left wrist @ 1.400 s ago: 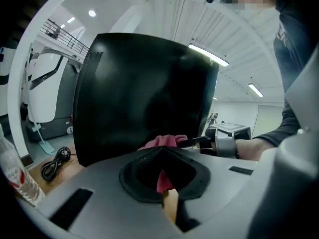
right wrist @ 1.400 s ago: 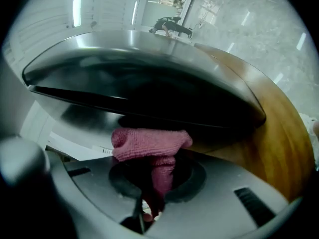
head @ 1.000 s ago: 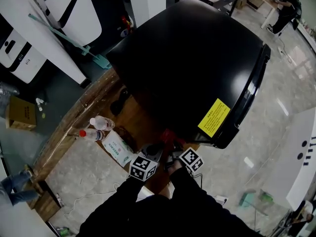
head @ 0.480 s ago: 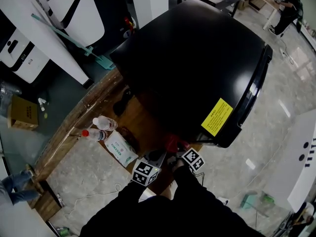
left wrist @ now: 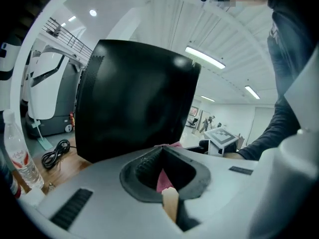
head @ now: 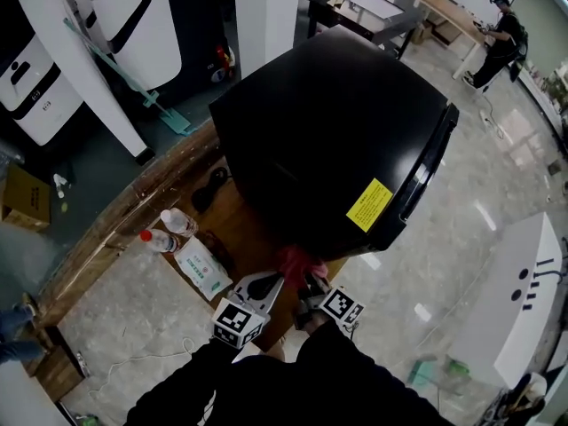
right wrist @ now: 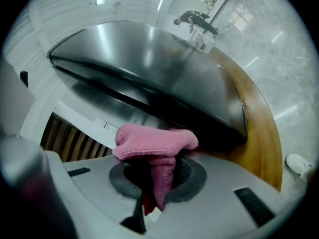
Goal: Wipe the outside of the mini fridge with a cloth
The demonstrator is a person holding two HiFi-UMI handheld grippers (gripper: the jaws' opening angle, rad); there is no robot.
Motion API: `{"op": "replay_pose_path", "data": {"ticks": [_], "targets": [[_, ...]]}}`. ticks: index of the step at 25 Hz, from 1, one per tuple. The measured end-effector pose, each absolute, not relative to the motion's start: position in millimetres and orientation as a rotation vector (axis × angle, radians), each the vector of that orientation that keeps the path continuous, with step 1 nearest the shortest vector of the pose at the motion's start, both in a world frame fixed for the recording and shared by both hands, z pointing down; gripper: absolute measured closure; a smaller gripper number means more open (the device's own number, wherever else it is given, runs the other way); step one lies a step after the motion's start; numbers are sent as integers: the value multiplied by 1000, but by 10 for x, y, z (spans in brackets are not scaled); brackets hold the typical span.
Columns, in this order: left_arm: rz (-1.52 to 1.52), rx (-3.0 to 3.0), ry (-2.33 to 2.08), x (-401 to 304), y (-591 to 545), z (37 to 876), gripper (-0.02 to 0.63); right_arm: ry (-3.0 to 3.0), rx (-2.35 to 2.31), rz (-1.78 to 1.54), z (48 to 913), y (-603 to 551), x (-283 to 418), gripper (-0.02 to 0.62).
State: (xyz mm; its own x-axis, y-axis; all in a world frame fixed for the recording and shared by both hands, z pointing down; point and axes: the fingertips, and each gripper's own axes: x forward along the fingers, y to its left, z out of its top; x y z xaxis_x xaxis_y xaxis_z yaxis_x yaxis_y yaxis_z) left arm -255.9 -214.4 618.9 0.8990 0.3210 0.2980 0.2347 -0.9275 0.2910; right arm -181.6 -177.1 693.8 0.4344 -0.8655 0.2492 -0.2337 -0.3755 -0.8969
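Observation:
The black mini fridge with a yellow sticker stands on a wooden table. A pink cloth is bunched against the fridge's near lower corner. My right gripper is shut on the cloth, which drapes over its jaws just under the fridge's door edge. My left gripper sits beside it, jaws together, with a strip of pink cloth between them. The fridge's black side fills the left gripper view.
Two water bottles and a pack of wipes lie on the table left of the grippers. A coiled black cable lies by the fridge's left side. A person stands far off at the top right.
Both grippers have drawn back a little from the fridge's corner and spread slightly apart. The pink cloth shows more plainly between them. The head view has shifted.

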Motion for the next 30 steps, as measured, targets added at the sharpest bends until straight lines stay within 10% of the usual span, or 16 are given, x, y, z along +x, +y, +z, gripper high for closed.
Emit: {"op": "replay_pose_path", "data": {"ticks": [14,30], "targets": [[183,2878,314,-3066,-1654,4822,600,1879,-2203,-355,4711,-1297,-2277,545],[92,2949,249,-3163,-357,4279,600,2162,-2281,-132,4115,40,-2477,546]]}}
